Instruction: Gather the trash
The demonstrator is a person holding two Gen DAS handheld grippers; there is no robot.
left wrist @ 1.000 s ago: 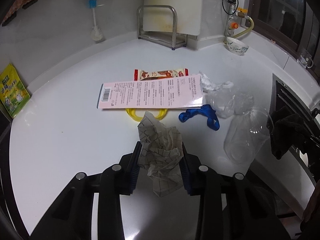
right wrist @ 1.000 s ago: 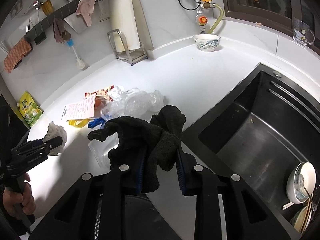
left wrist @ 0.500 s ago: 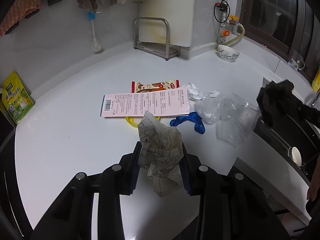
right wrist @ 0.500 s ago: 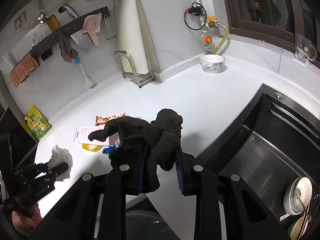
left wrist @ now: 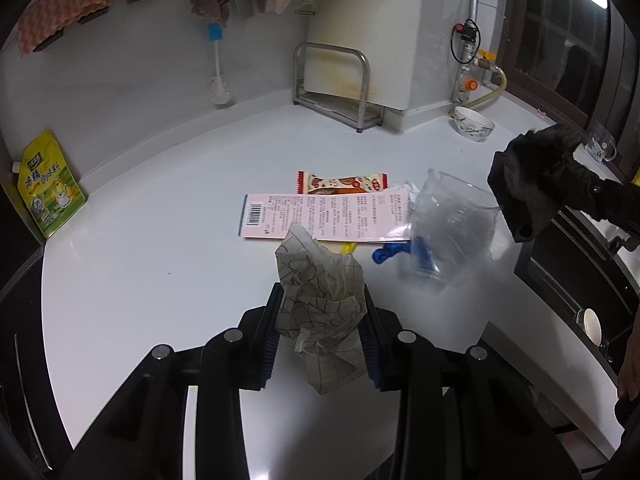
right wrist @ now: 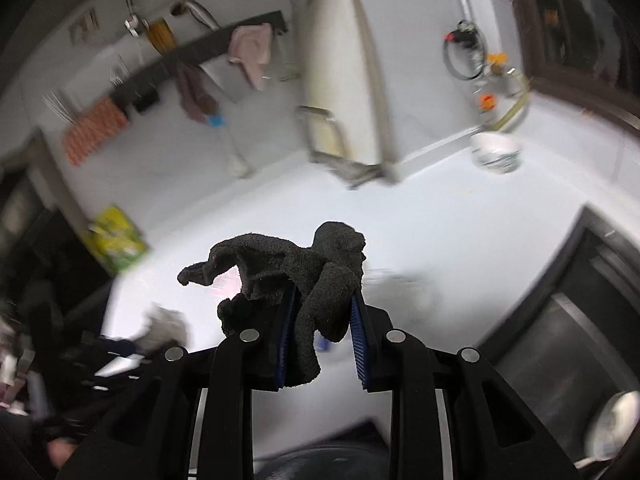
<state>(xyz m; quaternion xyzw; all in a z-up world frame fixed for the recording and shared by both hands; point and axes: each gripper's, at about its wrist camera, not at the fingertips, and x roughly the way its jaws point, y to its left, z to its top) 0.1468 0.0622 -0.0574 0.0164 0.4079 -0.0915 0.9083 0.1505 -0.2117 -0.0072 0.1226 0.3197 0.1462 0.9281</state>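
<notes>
My left gripper [left wrist: 322, 320] is shut on a crumpled checked paper wrapper [left wrist: 320, 304], held above the white counter [left wrist: 160, 264]. My right gripper [right wrist: 320, 312] is shut on a black cloth [right wrist: 304, 264], lifted well above the counter; the same black cloth [left wrist: 532, 184] shows at the right in the left wrist view. On the counter lie a pink printed card [left wrist: 324, 216], a red snack wrapper [left wrist: 342, 182], a clear plastic cup [left wrist: 448, 224], a blue scrap [left wrist: 394, 252] and a bit of yellow ring [left wrist: 346, 247].
A dark sink [right wrist: 560, 320] with dishes lies to the right. A metal rack [left wrist: 332, 84] with a white board, a bowl [left wrist: 474, 124], a brush [left wrist: 218, 76] and a green pouch [left wrist: 50, 184] stand along the wall. The right wrist view is motion-blurred.
Both grippers have risen with their loads. The black cloth climbed from the counter edge by the cup to high above it, and the right view tilted up toward the wall.
</notes>
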